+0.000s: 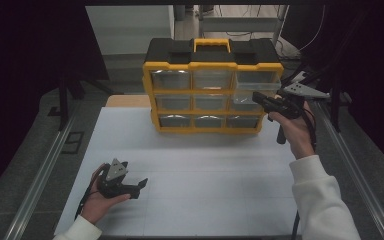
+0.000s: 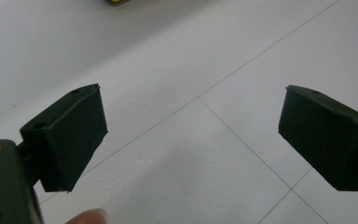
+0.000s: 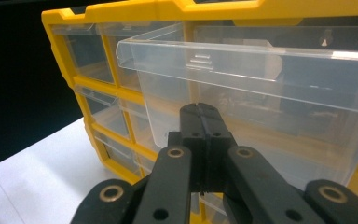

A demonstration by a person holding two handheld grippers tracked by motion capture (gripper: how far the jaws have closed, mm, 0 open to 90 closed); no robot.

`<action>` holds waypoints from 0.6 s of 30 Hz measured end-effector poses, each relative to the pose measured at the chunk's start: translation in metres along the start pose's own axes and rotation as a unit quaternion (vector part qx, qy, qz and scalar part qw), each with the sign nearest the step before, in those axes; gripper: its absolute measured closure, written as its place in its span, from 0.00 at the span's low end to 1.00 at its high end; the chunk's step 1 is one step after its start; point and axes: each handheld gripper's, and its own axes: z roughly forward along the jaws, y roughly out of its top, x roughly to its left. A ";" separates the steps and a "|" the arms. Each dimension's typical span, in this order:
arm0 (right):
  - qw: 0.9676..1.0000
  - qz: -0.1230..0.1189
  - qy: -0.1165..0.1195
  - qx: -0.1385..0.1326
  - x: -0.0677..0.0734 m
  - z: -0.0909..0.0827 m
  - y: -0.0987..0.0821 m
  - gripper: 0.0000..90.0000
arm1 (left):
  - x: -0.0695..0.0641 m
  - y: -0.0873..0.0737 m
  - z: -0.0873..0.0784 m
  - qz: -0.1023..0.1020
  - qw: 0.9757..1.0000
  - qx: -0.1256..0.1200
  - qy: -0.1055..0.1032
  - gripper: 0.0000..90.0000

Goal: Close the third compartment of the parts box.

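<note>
A yellow and black drawer cabinet (image 1: 212,65) with clear plastic drawers stands at the back of the white table. Its top right drawer (image 1: 258,80) is pulled partway out; in the right gripper view this clear drawer (image 3: 261,70) looks empty. My right gripper (image 1: 256,95) is shut with nothing between its jaws. Its tips (image 3: 200,112) sit just below the drawer's front lip, close to the front wall; I cannot tell if they touch it. My left gripper (image 1: 141,185) rests low over the near left of the table, open and empty (image 2: 191,135).
The white table top (image 1: 195,170) stretches bare between the cabinet and the front edge. Metal rails (image 1: 45,165) run along both sides of the table. Dark space surrounds the table, and a black stand (image 1: 65,100) rises at the back left.
</note>
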 end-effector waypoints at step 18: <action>1.000 0.001 -0.007 -0.003 -0.008 0.010 0.006 1.00 | 0.000 0.000 0.000 0.001 1.000 -0.001 -0.002 0.09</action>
